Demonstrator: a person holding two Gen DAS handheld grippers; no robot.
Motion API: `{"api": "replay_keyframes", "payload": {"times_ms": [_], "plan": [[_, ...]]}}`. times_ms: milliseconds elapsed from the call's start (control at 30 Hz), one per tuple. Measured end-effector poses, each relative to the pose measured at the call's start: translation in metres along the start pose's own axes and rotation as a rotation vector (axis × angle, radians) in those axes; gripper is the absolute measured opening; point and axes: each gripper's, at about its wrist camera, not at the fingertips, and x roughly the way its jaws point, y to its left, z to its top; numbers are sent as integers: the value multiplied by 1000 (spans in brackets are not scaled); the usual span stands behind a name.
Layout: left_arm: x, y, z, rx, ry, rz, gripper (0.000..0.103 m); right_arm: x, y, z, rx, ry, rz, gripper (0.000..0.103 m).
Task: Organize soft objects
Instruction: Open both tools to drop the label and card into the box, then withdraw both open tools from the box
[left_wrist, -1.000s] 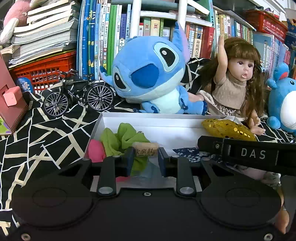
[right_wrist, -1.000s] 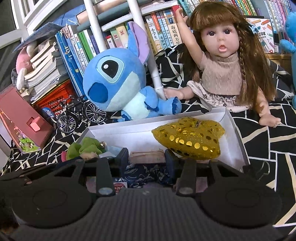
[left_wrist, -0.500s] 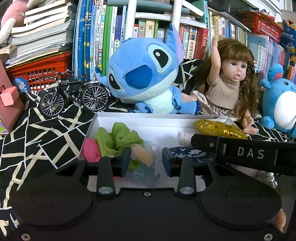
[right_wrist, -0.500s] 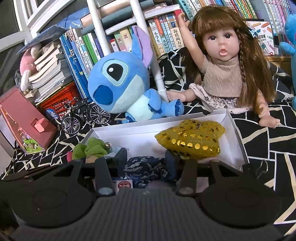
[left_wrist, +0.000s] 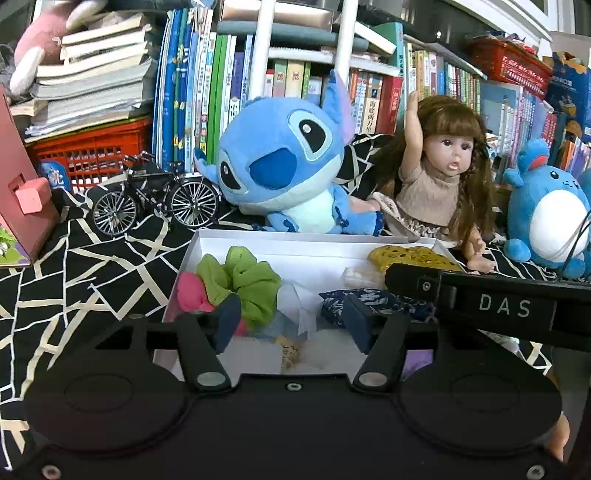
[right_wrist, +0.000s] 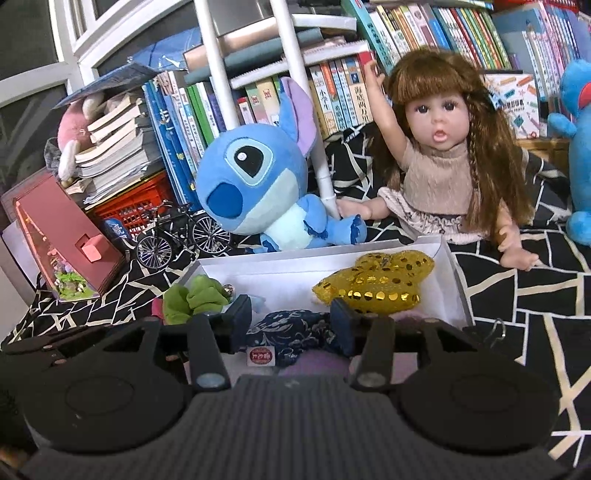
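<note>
Left wrist view: the left gripper (left_wrist: 290, 319), at lower centre, has just been opening and stands released; a small clear packet (left_wrist: 295, 341) lies loose between its fingers in the white box (left_wrist: 306, 245), the green scrunchie (left_wrist: 243, 280) just left.

Right wrist view: the right gripper (right_wrist: 291, 321), lower centre, has just been opening, released; the dark blue floral pouch (right_wrist: 291, 332) lies between its fingers, the gold sequin pouch (right_wrist: 373, 282) above right.

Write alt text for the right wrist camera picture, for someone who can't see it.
An open right claw, holding nothing, hovers over a white box containing a gold sequined pouch, a navy patterned pouch and a green scrunchie. Behind the box sit a blue plush toy and a long-haired doll before crowded bookshelves.
</note>
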Motion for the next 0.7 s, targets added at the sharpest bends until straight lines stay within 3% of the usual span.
{"api": "replay_keyframes", "payload": {"times_ms": [133,700], "plan": [[-15,-2,-1,11,-30,2,78,-14,2,0,-7,-25,8,65],[-78,-2,-15,40,-85,-27,88,-69,9,-14,-84,-105,-36,84]]}}
